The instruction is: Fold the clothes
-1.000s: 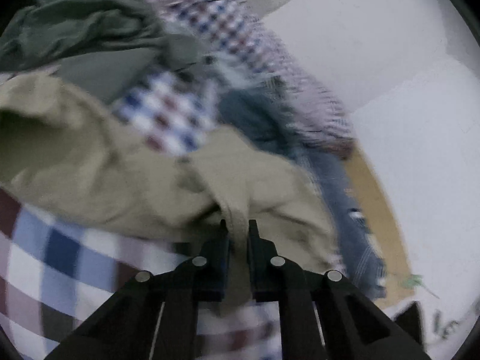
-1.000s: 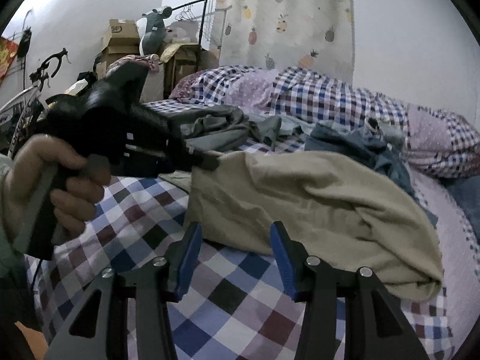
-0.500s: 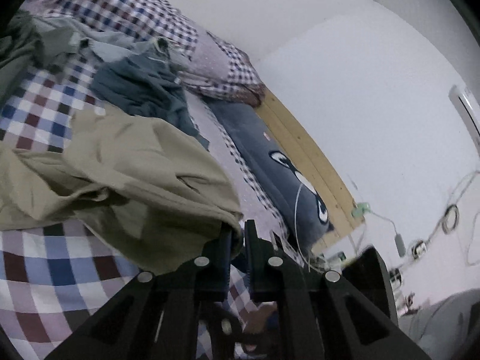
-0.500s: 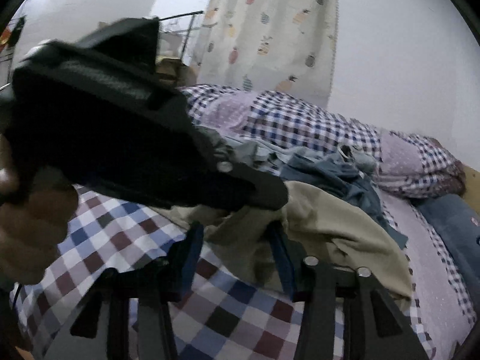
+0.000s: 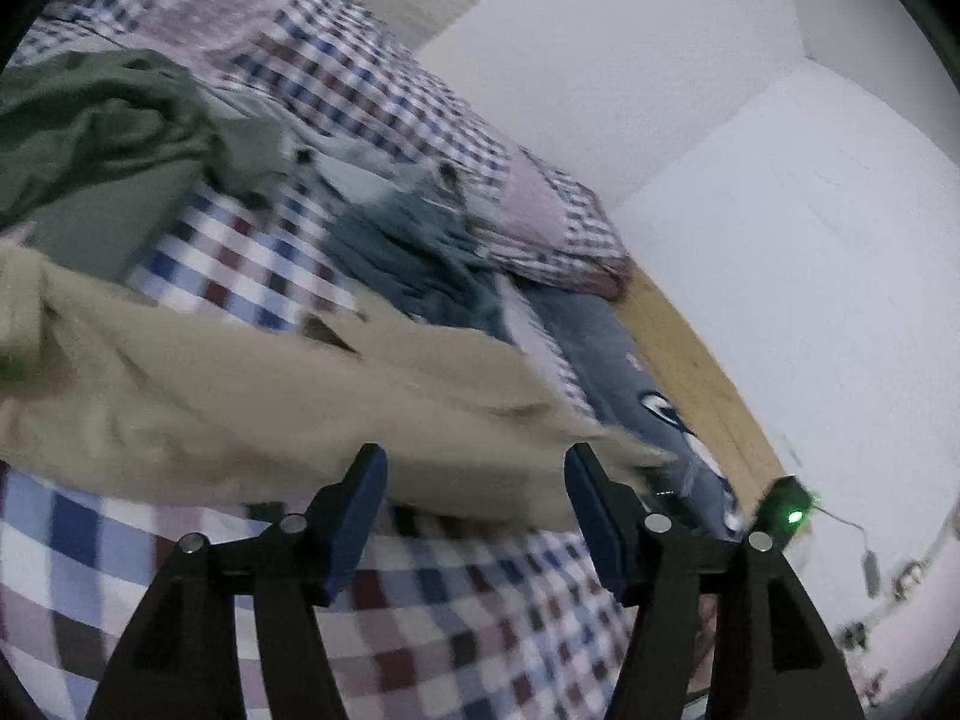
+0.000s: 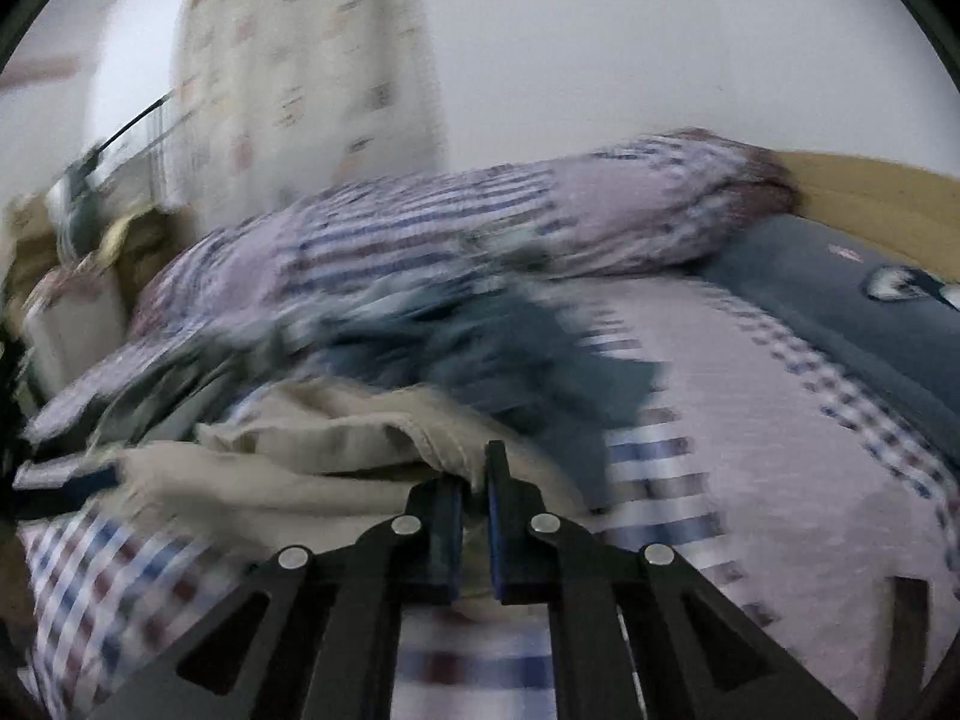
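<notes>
A beige garment [image 5: 252, 396] lies crumpled across the checked bedspread [image 5: 420, 630]. My left gripper [image 5: 474, 480] stands open just in front of its near edge, nothing between the blue pads. In the right wrist view the same beige garment [image 6: 300, 456] is pinched at a hemmed edge by my right gripper [image 6: 474, 480], which is shut on it. The tip of the left gripper shows at the far left edge of that view. Both views are blurred by motion.
A dark green garment [image 5: 102, 120] and a blue-grey garment [image 5: 414, 252] lie further back on the bed. A checked pillow [image 6: 630, 204] and a dark blue cushion [image 6: 840, 300] sit by the wooden bed frame [image 5: 690, 360]. White walls stand behind; a patterned curtain [image 6: 300, 90] hangs at the left.
My left gripper has let go of the beige garment and opened. My right gripper, open before, has shut on the garment's edge and swung to the right.
</notes>
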Motion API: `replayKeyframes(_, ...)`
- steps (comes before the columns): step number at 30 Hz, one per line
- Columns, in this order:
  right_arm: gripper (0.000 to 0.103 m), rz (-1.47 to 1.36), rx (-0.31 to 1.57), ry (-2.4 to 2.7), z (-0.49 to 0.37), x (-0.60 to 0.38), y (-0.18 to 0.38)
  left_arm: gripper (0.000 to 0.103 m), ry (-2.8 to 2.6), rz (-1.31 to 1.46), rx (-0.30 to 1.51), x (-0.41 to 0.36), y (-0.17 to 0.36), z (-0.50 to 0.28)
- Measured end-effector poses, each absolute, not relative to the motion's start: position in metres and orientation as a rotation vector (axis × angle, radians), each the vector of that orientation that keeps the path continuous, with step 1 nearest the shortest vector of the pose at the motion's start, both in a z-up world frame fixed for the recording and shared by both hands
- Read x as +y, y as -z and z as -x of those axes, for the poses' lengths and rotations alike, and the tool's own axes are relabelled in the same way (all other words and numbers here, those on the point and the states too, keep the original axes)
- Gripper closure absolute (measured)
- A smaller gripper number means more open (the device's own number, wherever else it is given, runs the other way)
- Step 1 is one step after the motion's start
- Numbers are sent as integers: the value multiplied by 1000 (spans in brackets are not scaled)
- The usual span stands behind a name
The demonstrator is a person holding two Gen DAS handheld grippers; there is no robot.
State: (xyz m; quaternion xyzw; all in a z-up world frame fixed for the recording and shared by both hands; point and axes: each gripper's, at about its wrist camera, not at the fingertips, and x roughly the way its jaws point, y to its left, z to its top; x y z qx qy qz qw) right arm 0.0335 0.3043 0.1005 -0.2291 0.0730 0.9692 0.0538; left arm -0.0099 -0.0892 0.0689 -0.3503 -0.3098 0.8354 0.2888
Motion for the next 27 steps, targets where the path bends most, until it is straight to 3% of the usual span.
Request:
replayKeyframes(7, 98, 612, 530, -2613, -57, 434, -97, 38, -2317, 959, -785, -92, -63, 14)
replayKeyframes(14, 96, 658, 507, -2374, -70, 477, -79, 38, -2372, 1002, -651, -82, -61, 11)
replayKeyframes(18, 86, 737, 409, -2372, -66, 465, -77, 38, -2381, 1065, -513, -62, -53, 10)
replayKeyframes(20, 63, 751, 367, -2449, -67, 449, -81, 38, -2364, 1084, -486, -54, -48, 10)
replayKeyframes(22, 53, 765, 323, -2525, -67, 434, -86, 38, -2353, 1097, -456, -46, -46, 9)
replayKeyframes(27, 51, 874, 143, -2761, -69, 393, -90, 38, -2342, 1128, -402, -34, -39, 8)
